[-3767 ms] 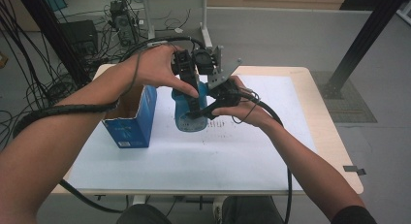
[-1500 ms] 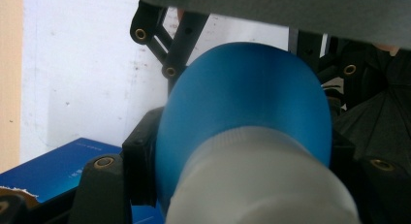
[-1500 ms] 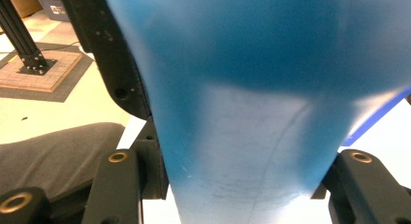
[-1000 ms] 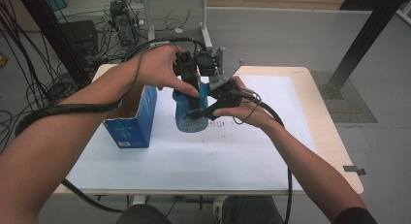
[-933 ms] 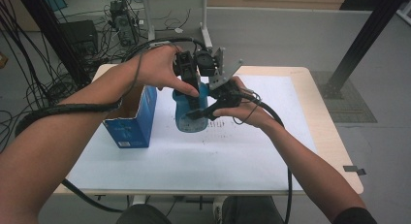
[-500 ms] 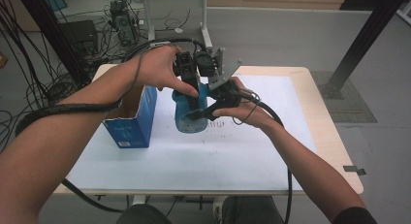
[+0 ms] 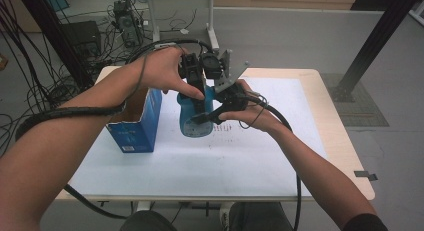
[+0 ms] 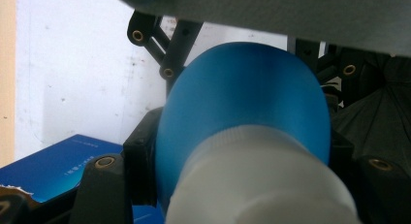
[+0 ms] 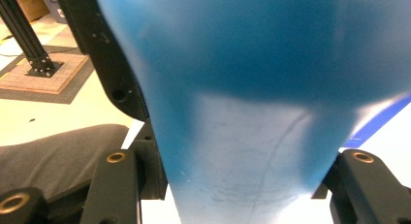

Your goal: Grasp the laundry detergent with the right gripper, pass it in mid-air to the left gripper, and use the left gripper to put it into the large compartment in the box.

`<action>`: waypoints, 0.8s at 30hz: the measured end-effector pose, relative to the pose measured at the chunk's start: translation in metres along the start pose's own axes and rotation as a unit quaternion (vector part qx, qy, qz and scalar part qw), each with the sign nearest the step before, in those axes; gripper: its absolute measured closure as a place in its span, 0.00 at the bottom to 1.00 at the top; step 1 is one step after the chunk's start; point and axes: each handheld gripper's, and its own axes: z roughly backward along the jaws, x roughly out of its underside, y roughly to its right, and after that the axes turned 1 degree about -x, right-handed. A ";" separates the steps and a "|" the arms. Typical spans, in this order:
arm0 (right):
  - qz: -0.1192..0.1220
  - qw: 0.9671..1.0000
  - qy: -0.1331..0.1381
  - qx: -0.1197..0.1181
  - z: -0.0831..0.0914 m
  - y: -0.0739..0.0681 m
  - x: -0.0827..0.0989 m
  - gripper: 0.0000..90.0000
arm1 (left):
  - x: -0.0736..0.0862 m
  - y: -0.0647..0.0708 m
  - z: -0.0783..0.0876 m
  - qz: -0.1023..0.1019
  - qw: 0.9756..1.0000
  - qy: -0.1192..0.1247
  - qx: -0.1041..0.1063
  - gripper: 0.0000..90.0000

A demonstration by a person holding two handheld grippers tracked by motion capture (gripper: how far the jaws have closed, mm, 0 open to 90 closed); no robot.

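A blue bottle (image 7: 192,123) with a white cap (image 8: 261,183) stands upright on the white table top (image 7: 240,161). My left gripper (image 7: 199,93) comes down from above and is shut on the bottle's cap; in the left gripper view the black jaws sit on either side of the cap, with the blue shoulder (image 8: 247,88) beyond. My right gripper (image 7: 206,116) reaches in from the right and is shut on the bottle's body (image 9: 242,88), which sits between its jaws in the right gripper view.
An open blue carton (image 7: 136,125) stands just left of the bottle, and its side (image 8: 53,168) lies low in the left gripper view. A white sheet (image 7: 285,98) covers most of the table. Cables and desk legs (image 7: 150,21) lie on the floor behind.
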 end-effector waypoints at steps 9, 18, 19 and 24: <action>-0.001 1.000 -0.003 0.000 0.000 0.001 0.001 0.48 | 0.001 -0.001 -0.001 0.002 1.000 0.003 0.000 0.41; -0.007 1.000 -0.002 -0.001 0.000 0.001 0.001 0.47 | 0.001 -0.001 -0.001 0.002 1.000 0.001 0.000 0.41; -0.013 1.000 -0.001 -0.006 0.000 0.000 0.001 0.47 | 0.001 -0.001 -0.001 0.002 1.000 0.002 0.000 0.41; -0.006 1.000 -0.001 -0.001 0.000 0.001 0.001 0.47 | 0.000 -0.001 0.000 0.002 1.000 0.001 -0.002 0.41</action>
